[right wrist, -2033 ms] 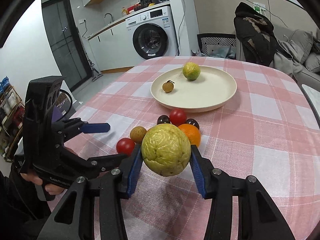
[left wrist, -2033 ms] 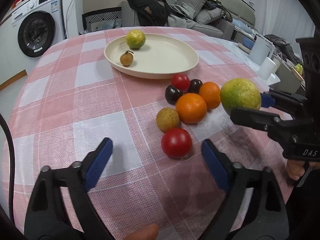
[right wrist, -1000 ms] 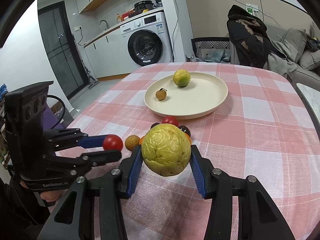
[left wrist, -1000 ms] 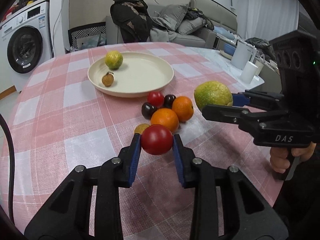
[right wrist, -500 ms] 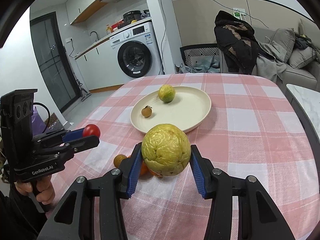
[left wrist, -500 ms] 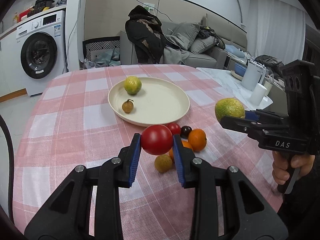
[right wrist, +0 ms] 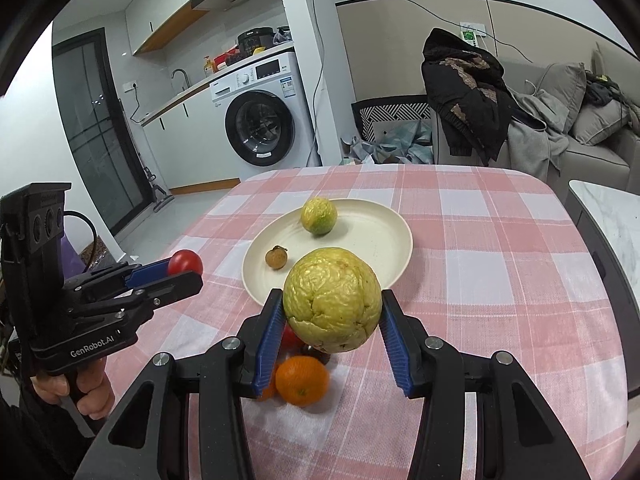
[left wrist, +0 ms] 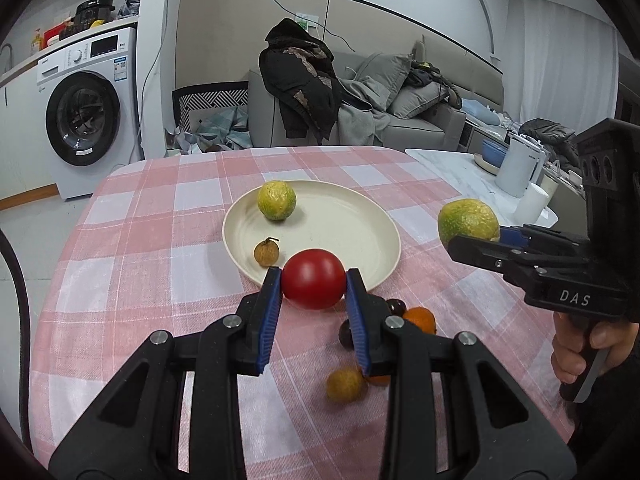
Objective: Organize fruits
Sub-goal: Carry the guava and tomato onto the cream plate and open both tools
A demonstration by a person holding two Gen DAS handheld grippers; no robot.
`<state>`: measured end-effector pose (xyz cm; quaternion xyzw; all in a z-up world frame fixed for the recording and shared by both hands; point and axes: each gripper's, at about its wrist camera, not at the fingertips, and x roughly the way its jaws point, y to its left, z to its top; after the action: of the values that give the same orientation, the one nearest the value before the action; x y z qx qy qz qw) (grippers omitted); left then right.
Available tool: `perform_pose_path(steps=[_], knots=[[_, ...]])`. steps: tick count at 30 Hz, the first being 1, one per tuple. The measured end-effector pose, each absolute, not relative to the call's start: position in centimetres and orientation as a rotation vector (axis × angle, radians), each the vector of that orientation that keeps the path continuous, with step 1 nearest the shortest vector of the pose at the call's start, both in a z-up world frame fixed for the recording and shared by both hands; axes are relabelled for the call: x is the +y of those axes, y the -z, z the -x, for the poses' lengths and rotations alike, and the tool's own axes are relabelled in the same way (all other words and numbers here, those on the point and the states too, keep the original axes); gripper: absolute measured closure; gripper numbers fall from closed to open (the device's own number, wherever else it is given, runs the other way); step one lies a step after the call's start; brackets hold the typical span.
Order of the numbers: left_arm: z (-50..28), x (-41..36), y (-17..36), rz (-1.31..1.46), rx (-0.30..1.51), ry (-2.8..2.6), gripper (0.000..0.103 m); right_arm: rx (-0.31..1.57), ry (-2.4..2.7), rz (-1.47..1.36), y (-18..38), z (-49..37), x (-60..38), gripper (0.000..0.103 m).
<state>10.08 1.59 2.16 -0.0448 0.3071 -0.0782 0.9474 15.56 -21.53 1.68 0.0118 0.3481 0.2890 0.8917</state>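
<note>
A lived-in room: a washing machine [left wrist: 82,118] stands at the left, a dark jacket [left wrist: 300,80] hangs over a grey sofa [left wrist: 420,120] at the back, and in front sits a worktop [left wrist: 132,272] under a pink and white checked cloth. Near its middle is a cream plate [left wrist: 360,232] holding a yellow-green citrus [left wrist: 277,201] and a small brown fruit [left wrist: 266,253].

The left wrist view alone shows a white kettle [left wrist: 520,168] on a side surface at the far right, and loose fruit on the cloth below the gripper: a tan fruit [left wrist: 346,385], blurred, two dark plums [left wrist: 394,306] and an orange [left wrist: 420,319]. The right wrist view alone shows a kitchen counter with a tap and a dark glass door [right wrist: 96,128] at the left.

The left gripper [left wrist: 314,280], held in a hand [right wrist: 80,388], has its jaws clenched on a red tomato [left wrist: 314,279], lifted clear of the cloth and seen over the plate's near rim. The right gripper [right wrist: 332,308], also hand-held, has its jaws set wider, clamped on a large yellow-green guava [right wrist: 333,305], raised above the loose fruit, in front of the plate.
</note>
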Motion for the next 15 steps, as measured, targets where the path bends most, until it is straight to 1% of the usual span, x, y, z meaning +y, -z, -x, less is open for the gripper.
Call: perform_pose_path(steps=[15], knots=[[-15.5,1.3,0.5,0.087,0.645,0.105,0.074,0.726,-0.619,-0.026,-0.7,-18.7,-20.0,0.055]])
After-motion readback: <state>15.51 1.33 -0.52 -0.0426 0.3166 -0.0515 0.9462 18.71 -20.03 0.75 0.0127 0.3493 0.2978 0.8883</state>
